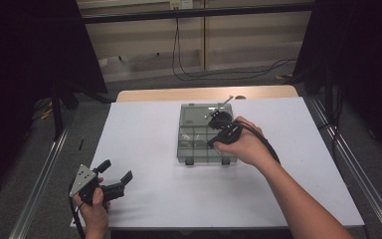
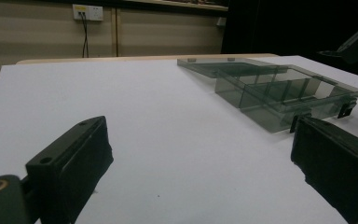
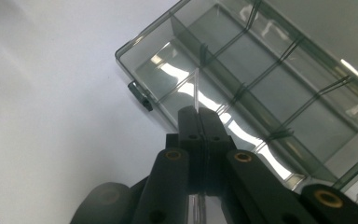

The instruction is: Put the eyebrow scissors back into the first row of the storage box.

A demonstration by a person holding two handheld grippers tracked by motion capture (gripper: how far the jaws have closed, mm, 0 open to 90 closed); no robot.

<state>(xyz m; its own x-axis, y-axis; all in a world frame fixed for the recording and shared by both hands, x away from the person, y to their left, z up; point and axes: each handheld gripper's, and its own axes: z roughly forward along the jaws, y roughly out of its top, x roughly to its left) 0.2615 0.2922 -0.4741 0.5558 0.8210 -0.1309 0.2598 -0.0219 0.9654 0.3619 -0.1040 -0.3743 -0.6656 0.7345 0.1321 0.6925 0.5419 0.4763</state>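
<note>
The right gripper (image 3: 199, 122), jaws clamped on a thin clear divider strip (image 3: 196, 91), holds it edge-on over the organizer box (image 1: 195, 145) at frame centre, while the left gripper (image 1: 115, 172), jaws apart, waits lower left.

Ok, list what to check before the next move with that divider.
1. Right hand-held gripper shut on the divider: ok.
2. Divider above the box: ok.
3. Lid open and lying flat: ok.
4. Divider lined up with a slot: cannot tell.
5. Left hand-held gripper open, well apart from the box: ok.
6. Box flat on the table: ok.
</note>
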